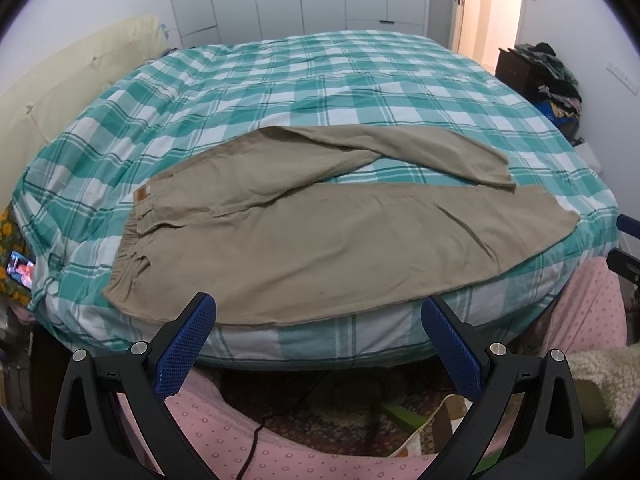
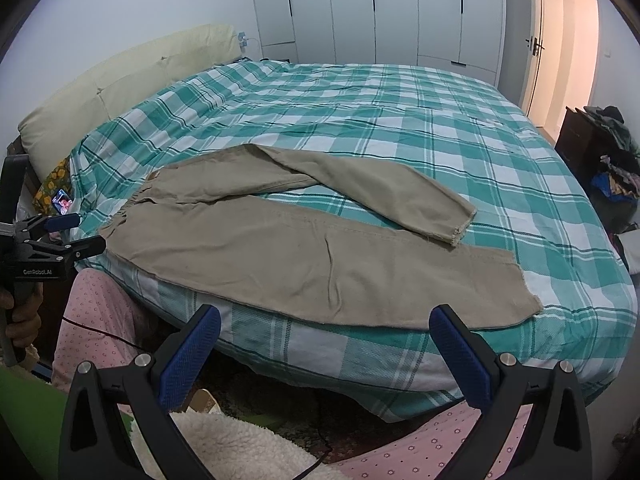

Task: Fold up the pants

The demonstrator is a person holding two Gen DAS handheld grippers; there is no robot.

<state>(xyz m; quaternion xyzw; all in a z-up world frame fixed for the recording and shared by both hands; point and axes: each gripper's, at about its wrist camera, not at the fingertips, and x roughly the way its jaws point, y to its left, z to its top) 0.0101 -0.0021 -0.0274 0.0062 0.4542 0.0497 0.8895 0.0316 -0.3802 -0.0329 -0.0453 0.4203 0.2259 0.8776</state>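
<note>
Tongs first: the left gripper [image 1: 320,316], with black arms and blue textured pads, is hovering spread wide and empty just off the near edge of the bed, by the waistband end of the pants; the right gripper [image 2: 324,326], of the same make, is likewise gaping with nothing between its fingers, off the same edge toward the hems. Beige cotton pants [image 1: 304,232] are lying unfolded along the near edge of the teal-and-white checked bedspread [image 1: 320,80], elastic waistband toward the headboard side, one leg running along the edge, the other angling away toward the middle. White wardrobe doors [image 2: 376,8] are standing behind the far edge.
</note>
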